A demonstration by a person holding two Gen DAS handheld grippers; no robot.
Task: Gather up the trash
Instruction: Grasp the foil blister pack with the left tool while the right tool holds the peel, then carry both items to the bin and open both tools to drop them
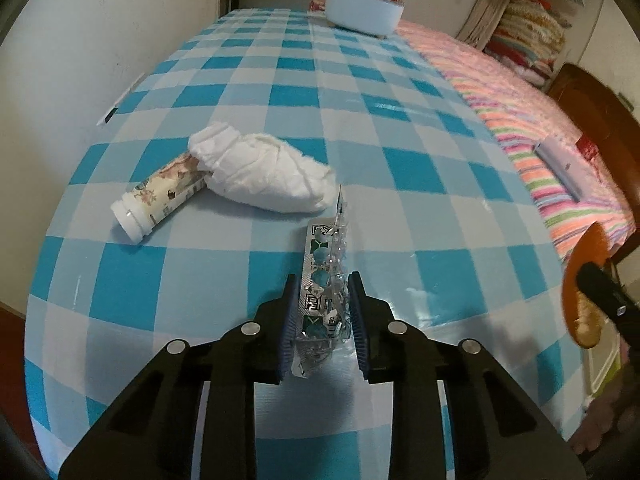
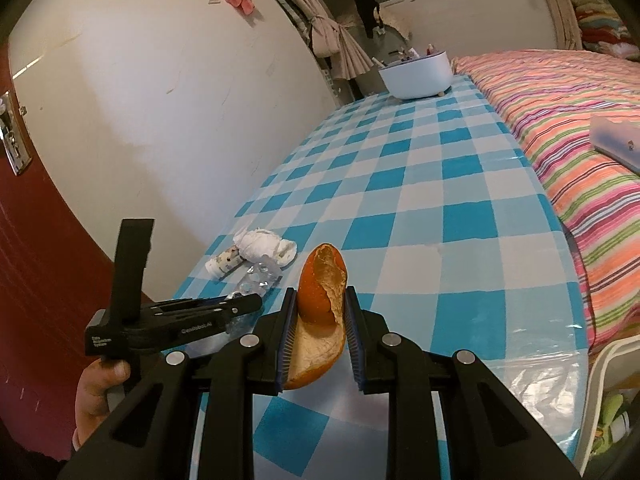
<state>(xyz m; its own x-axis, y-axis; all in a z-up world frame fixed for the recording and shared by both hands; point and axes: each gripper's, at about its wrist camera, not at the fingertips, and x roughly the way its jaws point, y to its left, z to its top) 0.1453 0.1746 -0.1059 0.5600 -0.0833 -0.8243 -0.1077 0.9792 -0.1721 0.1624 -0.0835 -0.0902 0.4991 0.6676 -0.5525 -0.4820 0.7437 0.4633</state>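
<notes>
Already both grippers are loaded. The left gripper (image 1: 322, 312) has its jaws clamped on an empty blister pack (image 1: 326, 276), which stands on edge between the pads, its lower end low over the checked tablecloth (image 1: 248, 92) near the table's near edge. The right gripper (image 2: 318, 332) is clamped on a piece of orange peel (image 2: 322, 300), held clear of the cloth; in the left wrist view the same peel shows past the table's right edge.

Two pieces of trash are left on the table, toward its left edge by the wall: a crumpled white tissue (image 1: 264, 172) and a small white bottle (image 1: 160, 196) lying on its side, its far end tucked under the tissue so the two touch. A pale blue tub (image 1: 362, 10) holding pens and other small items stands at the far end; whether it is meant as the trash container I cannot tell, and no bin is clearly visible.

So, by my reading, the task is about half done: two pieces picked up but not yet dropped anywhere, two not yet picked up. Both held pieces need depositing first, since neither gripper is free.
</notes>
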